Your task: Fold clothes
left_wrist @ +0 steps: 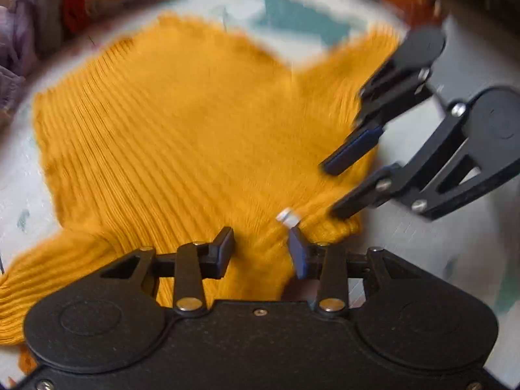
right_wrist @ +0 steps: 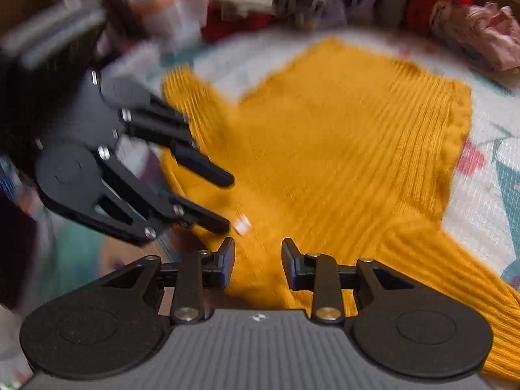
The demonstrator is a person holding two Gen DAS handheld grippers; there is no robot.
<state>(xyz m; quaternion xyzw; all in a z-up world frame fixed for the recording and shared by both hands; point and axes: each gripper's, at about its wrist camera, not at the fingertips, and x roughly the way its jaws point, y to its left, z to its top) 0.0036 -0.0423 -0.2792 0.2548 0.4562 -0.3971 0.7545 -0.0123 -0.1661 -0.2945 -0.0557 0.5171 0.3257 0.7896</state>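
Left wrist view, blurred: the mustard ribbed sweater point(left_wrist: 182, 136) lies flat on a patterned bedcover point(left_wrist: 19, 175), a sleeve cut off at left. The left gripper point(left_wrist: 261, 240) has its jaws released over the collar, near a white tag point(left_wrist: 287, 217); the right gripper point(left_wrist: 334, 191) is also spread. Right wrist view: the clothes pile point(right_wrist: 455, 26) behind is smeared.

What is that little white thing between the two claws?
It's a small white tag on the yellow sweater, lying between the left claw and right claw. Both views show it.
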